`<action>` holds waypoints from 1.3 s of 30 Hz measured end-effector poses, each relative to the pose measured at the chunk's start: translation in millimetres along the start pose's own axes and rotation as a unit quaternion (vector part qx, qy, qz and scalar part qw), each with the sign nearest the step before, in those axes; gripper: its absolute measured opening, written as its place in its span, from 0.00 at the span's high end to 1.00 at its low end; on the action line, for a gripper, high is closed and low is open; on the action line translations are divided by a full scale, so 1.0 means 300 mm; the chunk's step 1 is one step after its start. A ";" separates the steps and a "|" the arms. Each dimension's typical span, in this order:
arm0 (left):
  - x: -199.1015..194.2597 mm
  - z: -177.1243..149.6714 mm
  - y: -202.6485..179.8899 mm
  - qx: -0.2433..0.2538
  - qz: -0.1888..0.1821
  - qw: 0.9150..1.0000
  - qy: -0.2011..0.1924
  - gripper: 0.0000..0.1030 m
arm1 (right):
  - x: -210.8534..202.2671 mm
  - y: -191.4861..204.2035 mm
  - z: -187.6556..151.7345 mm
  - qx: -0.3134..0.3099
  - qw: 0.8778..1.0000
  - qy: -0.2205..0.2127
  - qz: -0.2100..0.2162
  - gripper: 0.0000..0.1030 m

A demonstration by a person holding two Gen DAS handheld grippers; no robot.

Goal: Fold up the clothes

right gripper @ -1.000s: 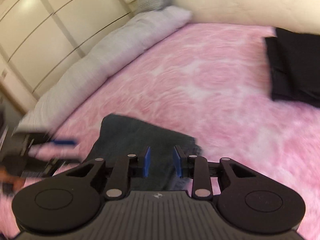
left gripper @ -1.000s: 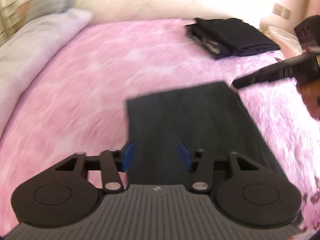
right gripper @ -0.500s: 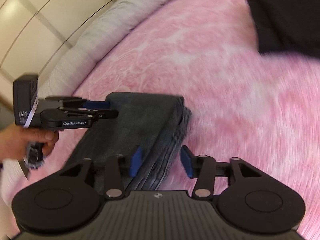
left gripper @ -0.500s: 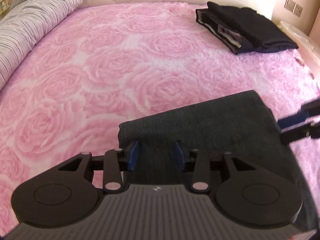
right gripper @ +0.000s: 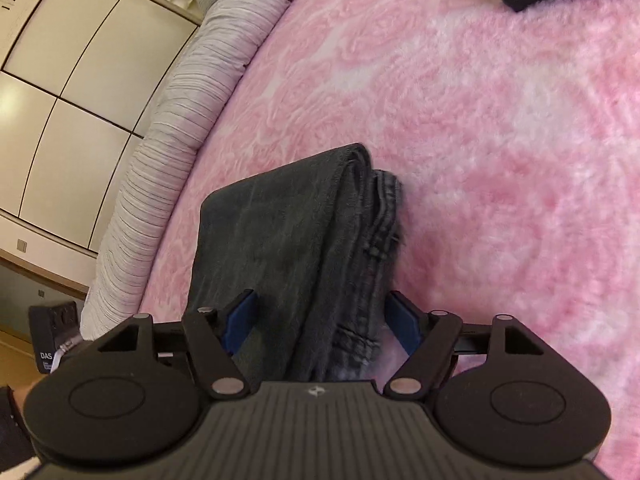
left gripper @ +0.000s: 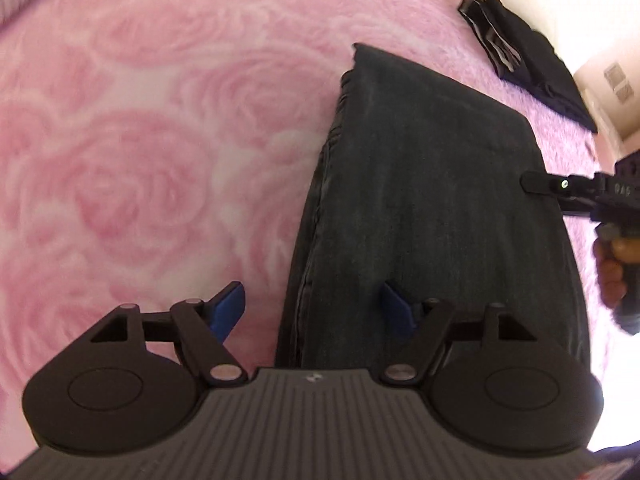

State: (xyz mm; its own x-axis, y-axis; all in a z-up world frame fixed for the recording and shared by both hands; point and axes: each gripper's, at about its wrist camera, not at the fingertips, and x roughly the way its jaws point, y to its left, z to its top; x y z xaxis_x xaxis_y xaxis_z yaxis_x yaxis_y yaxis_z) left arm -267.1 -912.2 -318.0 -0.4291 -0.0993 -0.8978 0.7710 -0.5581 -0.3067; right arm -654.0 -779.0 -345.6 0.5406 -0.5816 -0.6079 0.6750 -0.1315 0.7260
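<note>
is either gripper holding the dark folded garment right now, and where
Neither. Both the left gripper and right gripper have just opened; the dark folded garment lies between their pads, unpinched, on the bed.

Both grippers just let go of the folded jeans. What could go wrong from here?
1. The left gripper has just been opening but straddles the seam edge of the folded jeans; pulling back could snag the top layer.
2. The right gripper, jaws likewise just opened, brackets the stacked, uneven layers, which may slide.
3. The fluffy pink blanket gives soft support, so the fold may slump.
</note>
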 end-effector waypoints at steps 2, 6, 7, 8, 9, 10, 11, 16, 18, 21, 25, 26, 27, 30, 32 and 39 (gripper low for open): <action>0.010 -0.005 0.018 -0.018 -0.013 1.000 0.006 0.30 | 0.015 0.016 -0.006 -0.004 1.000 -0.003 -0.010 0.25; 0.013 -0.009 0.059 -0.051 -0.049 0.997 0.035 0.29 | 0.008 0.021 -0.014 0.009 1.000 -0.003 -0.016 0.26; 0.017 -0.011 0.060 -0.050 -0.062 0.995 0.051 0.29 | 0.001 0.020 -0.016 0.016 1.000 -0.001 -0.016 0.26; 0.025 -0.019 0.056 -0.041 -0.074 0.994 0.071 0.26 | -0.011 0.022 -0.025 0.019 1.000 0.002 -0.017 0.26; 0.034 -0.028 0.051 -0.032 -0.085 0.992 0.090 0.19 | -0.024 0.024 -0.039 0.021 1.000 0.004 -0.016 0.26; 0.040 -0.039 0.038 -0.016 -0.088 0.991 0.102 0.16 | -0.036 0.029 -0.057 0.021 1.000 0.006 -0.017 0.26; 0.046 -0.045 0.026 -0.004 -0.089 0.991 0.105 0.11 | -0.042 0.032 -0.081 0.022 1.000 0.012 -0.014 0.26; 0.071 -0.047 -0.016 0.021 -0.079 0.990 0.113 0.07 | -0.031 0.039 -0.163 0.024 1.000 0.021 0.000 0.25; 0.047 -0.052 -0.016 0.022 -0.079 0.991 0.108 0.27 | -0.014 0.042 -0.151 0.027 0.999 0.026 -0.003 0.33; -0.011 -0.077 -0.014 0.010 -0.085 0.993 0.086 0.59 | -0.011 0.039 -0.129 0.029 0.999 0.042 -0.007 0.58; -0.095 -0.136 -0.073 -0.019 -0.096 0.994 0.055 0.72 | -0.050 0.076 -0.052 -0.011 0.997 0.080 -0.009 0.68; -0.112 -0.160 -0.096 -0.028 -0.103 0.993 0.052 0.77 | -0.062 0.095 -0.024 -0.030 0.995 0.090 -0.014 0.69; -0.122 -0.192 -0.124 -0.037 -0.105 0.992 0.052 0.79 | -0.072 0.113 0.016 -0.051 0.993 0.107 -0.021 0.70; -0.141 -0.321 -0.259 -0.091 -0.139 0.985 0.040 0.79 | -0.089 0.176 0.140 -0.131 0.975 0.176 -0.039 0.70; -0.132 -0.403 -0.366 -0.146 -0.152 0.977 0.018 0.79 | -0.077 0.216 0.188 -0.188 0.954 0.227 -0.050 0.68; -0.078 -0.509 -0.547 -0.193 -0.111 0.975 -0.004 0.66 | -0.088 0.192 0.198 -0.265 0.938 0.191 -0.115 0.51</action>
State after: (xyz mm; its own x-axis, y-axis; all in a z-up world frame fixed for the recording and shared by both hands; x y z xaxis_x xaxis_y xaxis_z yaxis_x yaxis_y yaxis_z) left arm -311.7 -692.4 -294.9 -0.6078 -0.0180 -0.7939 0.7777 -0.2155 -0.5905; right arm -659.3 -818.7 -268.7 0.4216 -0.2433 -0.8736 0.8964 0.2576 0.3608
